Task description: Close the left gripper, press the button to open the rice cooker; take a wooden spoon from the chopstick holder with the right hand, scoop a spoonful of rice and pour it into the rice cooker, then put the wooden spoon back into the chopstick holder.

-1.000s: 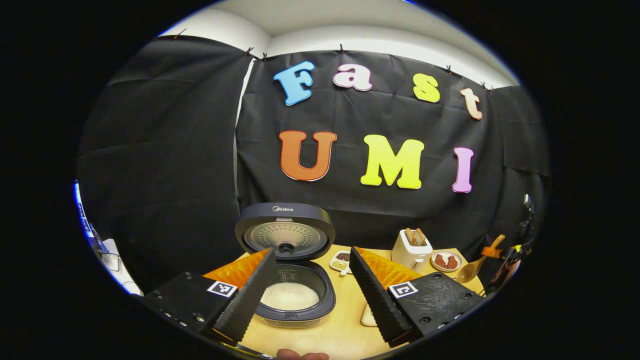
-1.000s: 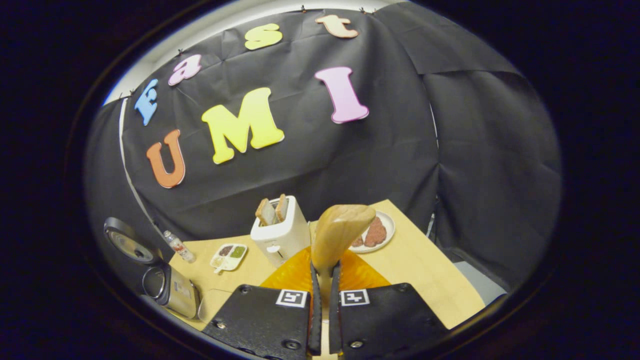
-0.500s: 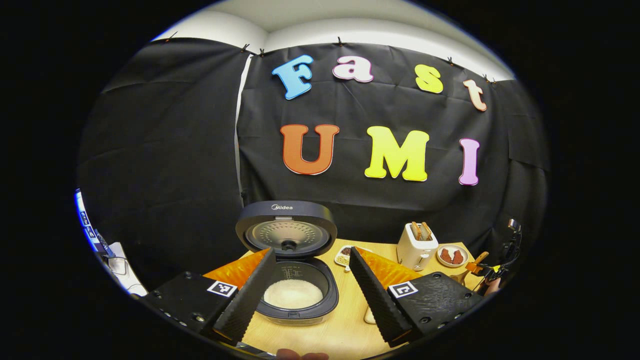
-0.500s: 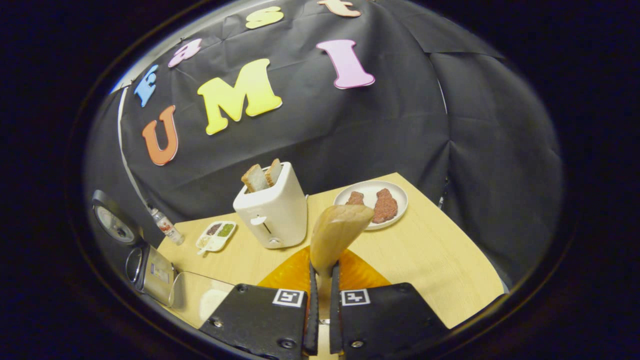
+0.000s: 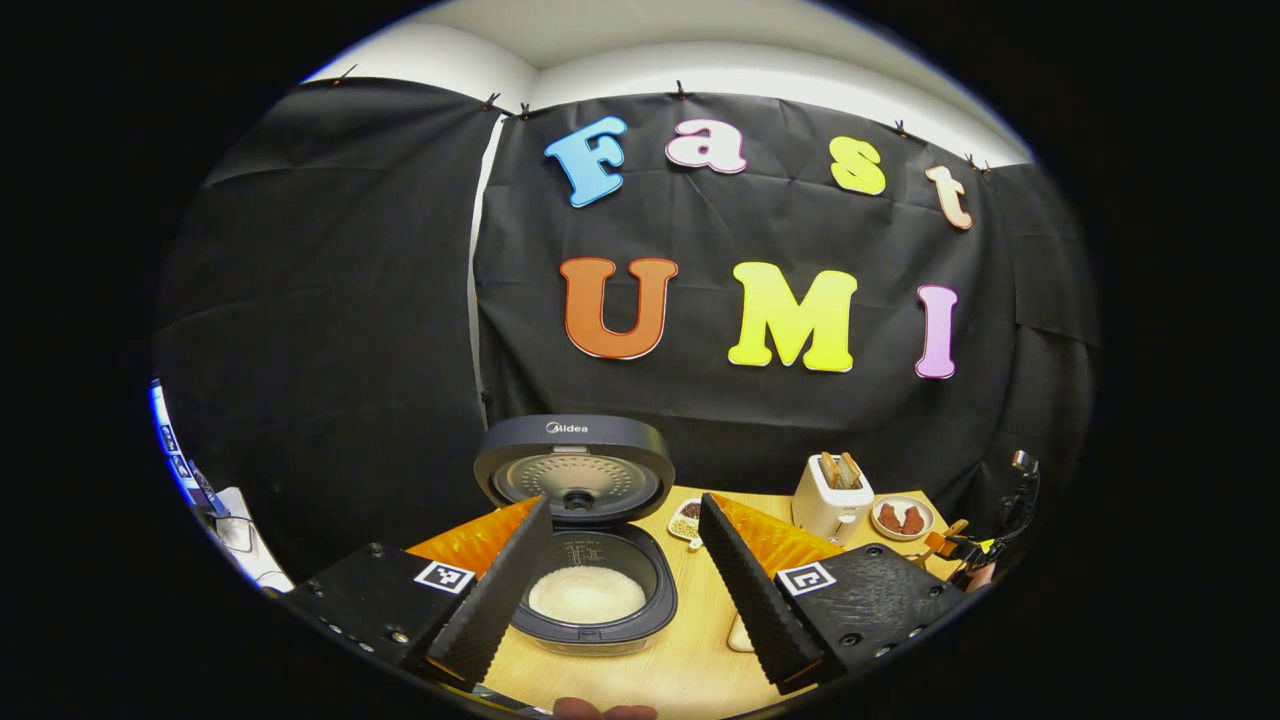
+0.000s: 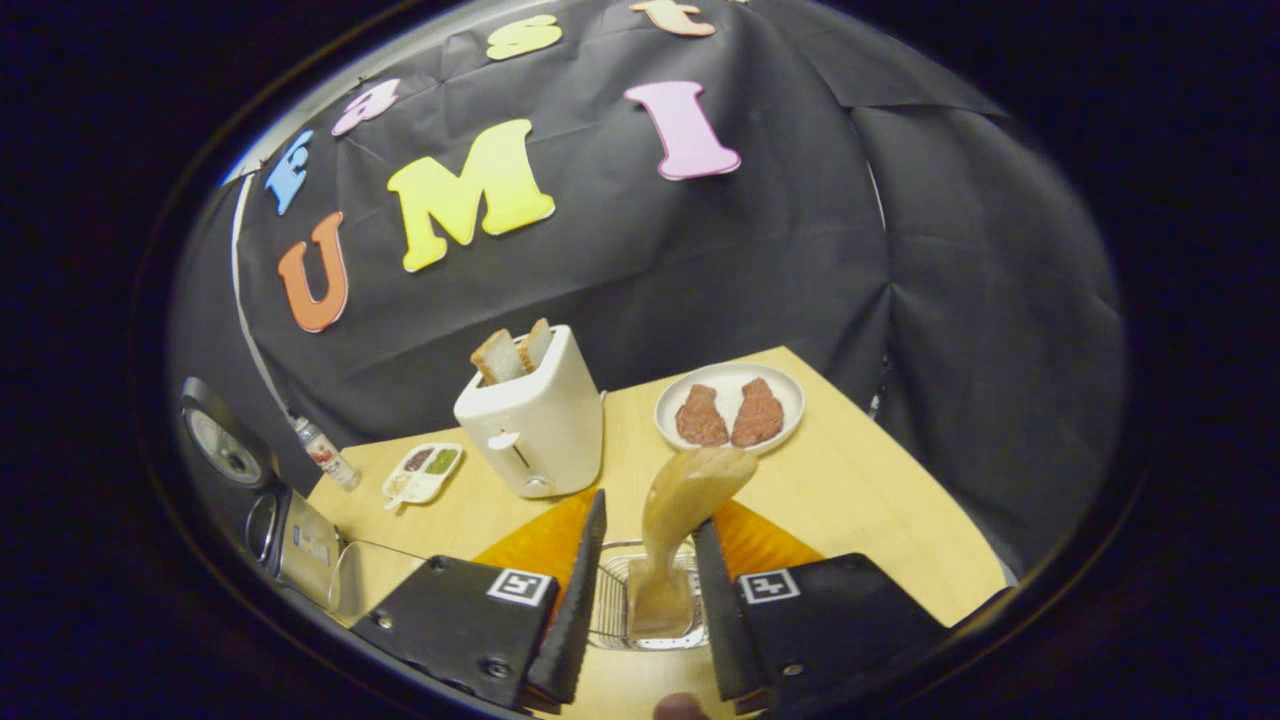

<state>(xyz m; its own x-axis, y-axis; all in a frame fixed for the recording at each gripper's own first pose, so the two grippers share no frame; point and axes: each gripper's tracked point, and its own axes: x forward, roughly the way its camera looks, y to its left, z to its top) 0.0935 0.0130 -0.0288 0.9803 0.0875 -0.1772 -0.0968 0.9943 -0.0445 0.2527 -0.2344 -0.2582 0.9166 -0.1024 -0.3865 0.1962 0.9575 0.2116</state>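
The right claw [image 6: 645, 595] is spread apart, released. The wooden spoon [image 6: 680, 510] stands between its fingers in the chopstick holder [image 6: 612, 600]. The left claw [image 5: 622, 580] gapes wide, empty, before the open rice cooker [image 5: 585, 530].

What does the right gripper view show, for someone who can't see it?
The right gripper is open around a wooden spoon standing in a wire chopstick holder. Behind stand a white toaster with bread and a plate of meat.

The left gripper [image 5: 620, 575] has two black blocks with small screws and a square black-and-white tag on each. Its fingers [image 5: 495, 595] are ridged wedges with orange behind. The right gripper [image 6: 640, 600] looks the same.
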